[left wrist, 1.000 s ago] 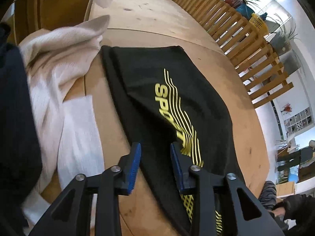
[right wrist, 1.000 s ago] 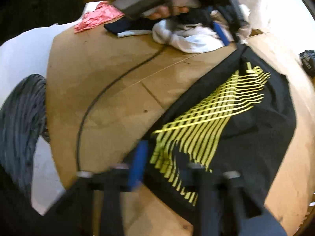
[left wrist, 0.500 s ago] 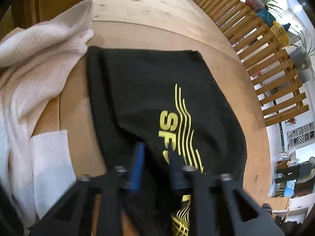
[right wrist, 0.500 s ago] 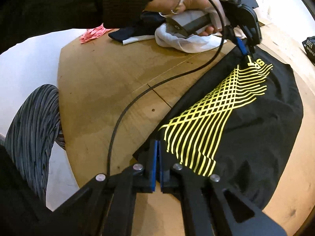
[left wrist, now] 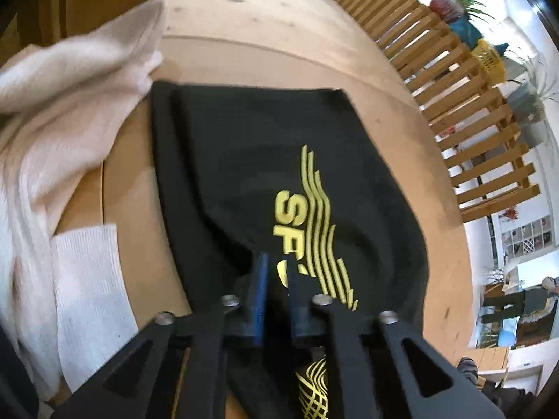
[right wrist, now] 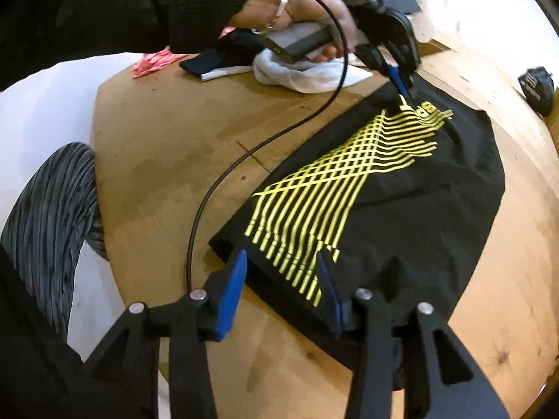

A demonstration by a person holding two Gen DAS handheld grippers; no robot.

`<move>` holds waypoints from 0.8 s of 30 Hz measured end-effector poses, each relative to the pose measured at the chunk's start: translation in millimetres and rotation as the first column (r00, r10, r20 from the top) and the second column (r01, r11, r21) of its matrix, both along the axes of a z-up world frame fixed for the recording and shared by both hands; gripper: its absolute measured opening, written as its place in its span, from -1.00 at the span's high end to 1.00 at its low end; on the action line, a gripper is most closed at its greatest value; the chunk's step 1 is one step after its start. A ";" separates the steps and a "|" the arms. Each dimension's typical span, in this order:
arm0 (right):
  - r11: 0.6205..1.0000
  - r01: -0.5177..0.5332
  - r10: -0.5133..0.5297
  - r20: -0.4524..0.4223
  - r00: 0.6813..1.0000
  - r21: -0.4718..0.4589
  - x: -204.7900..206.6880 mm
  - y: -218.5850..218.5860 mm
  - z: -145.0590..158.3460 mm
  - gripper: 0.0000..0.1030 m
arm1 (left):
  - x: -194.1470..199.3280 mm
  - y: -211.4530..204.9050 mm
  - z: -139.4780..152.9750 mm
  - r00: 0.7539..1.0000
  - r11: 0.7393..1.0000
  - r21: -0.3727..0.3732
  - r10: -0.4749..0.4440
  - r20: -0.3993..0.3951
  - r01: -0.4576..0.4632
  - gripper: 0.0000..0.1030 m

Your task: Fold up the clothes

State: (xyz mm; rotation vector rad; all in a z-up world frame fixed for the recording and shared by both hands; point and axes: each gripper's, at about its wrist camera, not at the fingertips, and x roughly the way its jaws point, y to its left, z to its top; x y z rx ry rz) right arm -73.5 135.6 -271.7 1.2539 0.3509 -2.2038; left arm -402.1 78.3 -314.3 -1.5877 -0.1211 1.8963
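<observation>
A black garment (right wrist: 401, 209) with a yellow striped print lies spread on the wooden table (right wrist: 167, 146). In the left wrist view the garment (left wrist: 262, 139) shows the letters "SP". My left gripper (left wrist: 277, 279) is down on it by that print, with a pinch of black cloth in the narrow gap between its jaws, which are opening. The right wrist view shows the left gripper (right wrist: 403, 83) at the garment's far corner, held by a hand. My right gripper (right wrist: 279, 272) straddles the near hem. Its jaws are opening and the pads stand clear of the cloth.
A cream knit garment (left wrist: 70, 104) is heaped left of the black one. White (right wrist: 307, 76), navy (right wrist: 216, 63) and pink (right wrist: 153, 63) cloths lie at the far side. A black cable (right wrist: 244, 160) crosses the table. A wooden slatted railing (left wrist: 454, 87) borders it.
The left gripper came down onto the black garment and its jaws narrowed around a pinch of cloth. The right gripper went from shut to open at the near hem.
</observation>
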 end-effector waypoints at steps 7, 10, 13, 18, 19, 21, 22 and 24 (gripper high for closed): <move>0.998 -0.045 0.045 0.000 0.999 0.037 -10.0 -27.5 -9.6 0.21 | 1.3 15.3 -1.1 0.998 0.999 -0.032 -0.042 -0.045 0.040 0.65; 0.996 -0.055 0.055 0.013 0.998 0.064 -17.7 -36.2 -19.9 0.21 | 4.2 15.9 3.3 0.996 0.998 -0.006 -0.057 -0.071 0.057 0.84; 0.998 -0.057 0.057 0.054 0.997 -0.011 -24.4 -33.5 -20.4 0.86 | 3.4 13.2 6.1 0.994 0.998 0.017 -0.053 -0.095 0.055 0.90; 0.993 -0.085 0.091 0.064 0.994 -0.087 -23.8 -34.4 -6.0 0.95 | -1.1 4.4 4.6 0.997 0.997 0.077 -0.003 -0.080 0.009 0.94; 0.993 -0.087 0.093 0.067 0.993 -0.084 -23.3 -34.3 -5.4 0.95 | -1.3 0.7 4.4 0.997 0.996 0.093 0.010 -0.073 -0.003 0.94; 0.993 -0.091 0.097 0.075 0.992 -0.076 -22.3 -34.0 -4.6 0.95 | 3.1 -6.5 6.6 0.995 0.998 0.061 0.017 -0.099 -0.011 0.94; 0.992 -0.105 0.113 0.112 0.987 -0.075 -21.6 -33.0 -7.3 0.95 | 6.3 -10.1 8.2 0.993 0.999 0.032 0.016 -0.119 -0.012 0.94; 0.994 -0.080 0.091 0.155 0.984 -0.079 -19.6 -20.0 -8.4 0.95 | 23.9 -15.7 16.1 0.989 0.999 0.016 -0.030 -0.142 0.032 0.93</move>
